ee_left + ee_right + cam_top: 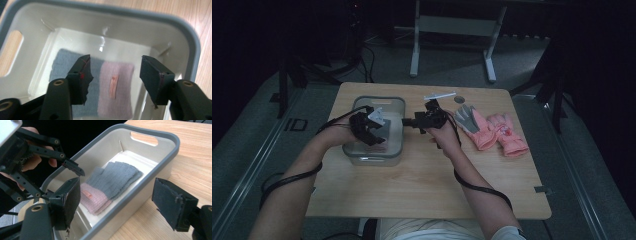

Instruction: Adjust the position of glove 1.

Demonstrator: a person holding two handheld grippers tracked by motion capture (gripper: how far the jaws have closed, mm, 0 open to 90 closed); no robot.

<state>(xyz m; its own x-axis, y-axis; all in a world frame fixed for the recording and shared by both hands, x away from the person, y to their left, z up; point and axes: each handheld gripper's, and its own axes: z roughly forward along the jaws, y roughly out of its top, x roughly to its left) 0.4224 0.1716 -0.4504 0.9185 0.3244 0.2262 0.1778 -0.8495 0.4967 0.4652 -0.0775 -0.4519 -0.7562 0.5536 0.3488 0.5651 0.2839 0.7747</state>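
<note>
We find the grey-and-pink knitted glove [100, 87] lying flat on the floor of the grey-rimmed bin [398, 131], clear of both tools. The left gripper [115, 75] hangs over the bin, jaws apart with nothing between them. The right gripper [117, 200] stands just beside the bin's wall (above the wooden table [422, 180]), jaws likewise spread and empty. A pair of pink gloves [494, 131] lies to the right.
</note>
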